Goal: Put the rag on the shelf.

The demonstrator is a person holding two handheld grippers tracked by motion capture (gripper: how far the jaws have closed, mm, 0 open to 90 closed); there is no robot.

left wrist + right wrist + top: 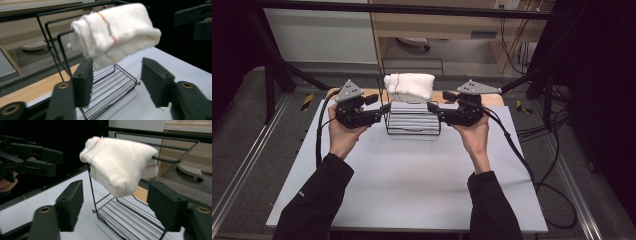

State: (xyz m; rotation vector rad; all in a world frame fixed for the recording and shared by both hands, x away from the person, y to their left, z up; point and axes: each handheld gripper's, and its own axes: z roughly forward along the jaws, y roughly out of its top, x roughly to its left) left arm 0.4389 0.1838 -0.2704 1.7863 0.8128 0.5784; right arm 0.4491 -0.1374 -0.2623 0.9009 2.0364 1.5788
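Where towel (409, 86) hangs, wire rack (413, 126) between tongs.

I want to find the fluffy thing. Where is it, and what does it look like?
Look at the pale table, then the black wire rack standing at its far middle. Draped over the rack's top bars is a folded white towel, the one soft thing, with a thin coloured stripe.

From my remote station, lighting reads even and overhead: the table (412, 175) is bright, its surroundings fall near black. The white towel (117, 32) is slightly overexposed and motion-blurred. My left gripper (116, 82) and right gripper (115, 205) look soft-focused at close range.
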